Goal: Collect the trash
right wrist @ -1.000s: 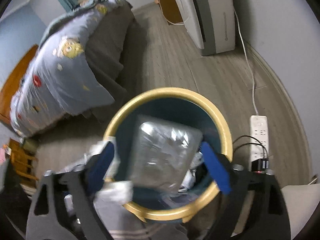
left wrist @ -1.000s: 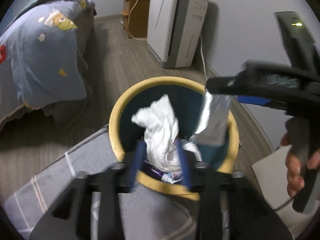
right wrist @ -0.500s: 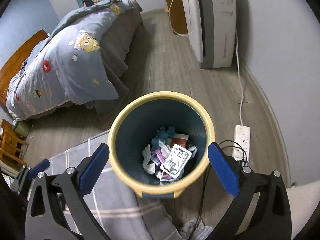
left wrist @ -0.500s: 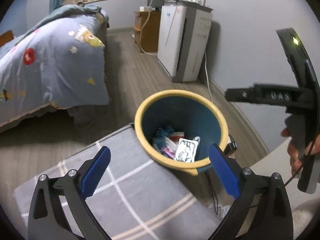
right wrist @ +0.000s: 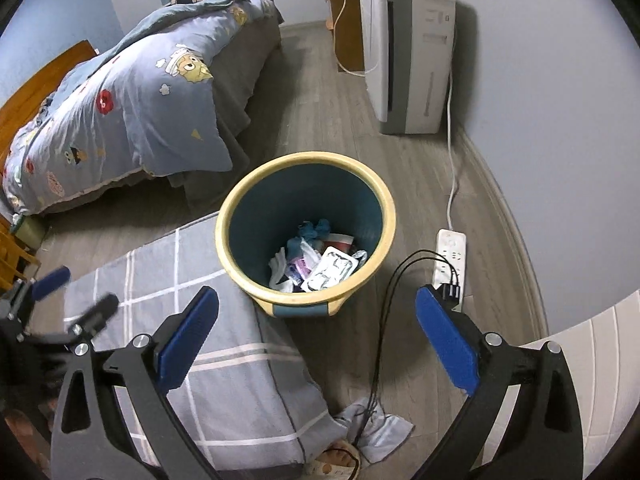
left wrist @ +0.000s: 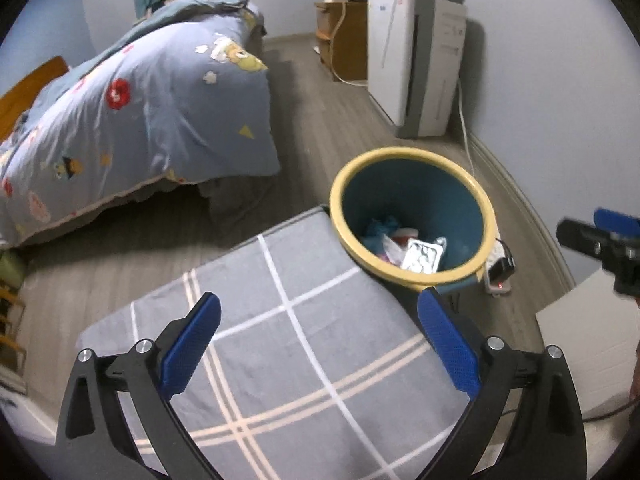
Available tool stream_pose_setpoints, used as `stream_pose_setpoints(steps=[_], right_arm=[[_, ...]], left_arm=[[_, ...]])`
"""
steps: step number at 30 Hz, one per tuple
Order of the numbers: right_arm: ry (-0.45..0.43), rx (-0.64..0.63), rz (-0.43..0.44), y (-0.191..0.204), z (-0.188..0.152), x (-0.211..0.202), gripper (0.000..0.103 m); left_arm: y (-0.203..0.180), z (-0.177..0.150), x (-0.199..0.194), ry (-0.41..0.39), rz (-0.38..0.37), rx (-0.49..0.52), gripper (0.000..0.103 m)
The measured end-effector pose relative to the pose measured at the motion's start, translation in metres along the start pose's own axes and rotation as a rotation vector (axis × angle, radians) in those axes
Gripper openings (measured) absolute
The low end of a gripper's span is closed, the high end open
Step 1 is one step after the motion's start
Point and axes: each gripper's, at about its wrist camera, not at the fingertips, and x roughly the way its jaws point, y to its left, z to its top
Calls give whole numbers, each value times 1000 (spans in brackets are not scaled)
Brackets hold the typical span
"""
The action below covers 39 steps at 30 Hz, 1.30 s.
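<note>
bin (right wrist: 306,308): teal, yellow rim, upright, open, on floor touching grey checked cushion (right wrist: 224,376) corner | trash (right wrist: 316,264): heap at bin bottom, silver foil pack (right wrist: 330,269) on top, white tissue, blue scraps behind

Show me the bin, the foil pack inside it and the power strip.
bin (right wrist: 240,204), right wrist view, on its yellow rim
foil pack (right wrist: 332,268), right wrist view, on its silver face
power strip (right wrist: 450,256), right wrist view, on its white top

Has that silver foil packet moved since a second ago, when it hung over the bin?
Yes. The silver foil packet has dropped from rim level down into the bin, and now lies on the trash at its bottom. The right gripper, just opened, is empty.
</note>
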Motion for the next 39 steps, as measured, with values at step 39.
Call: stream_pose_setpoints(steps=[39], right_arm=[[-8, -61, -20, 17, -3, 3, 97]], left_arm=[[1, 1, -11, -38, -92, 6, 98]])
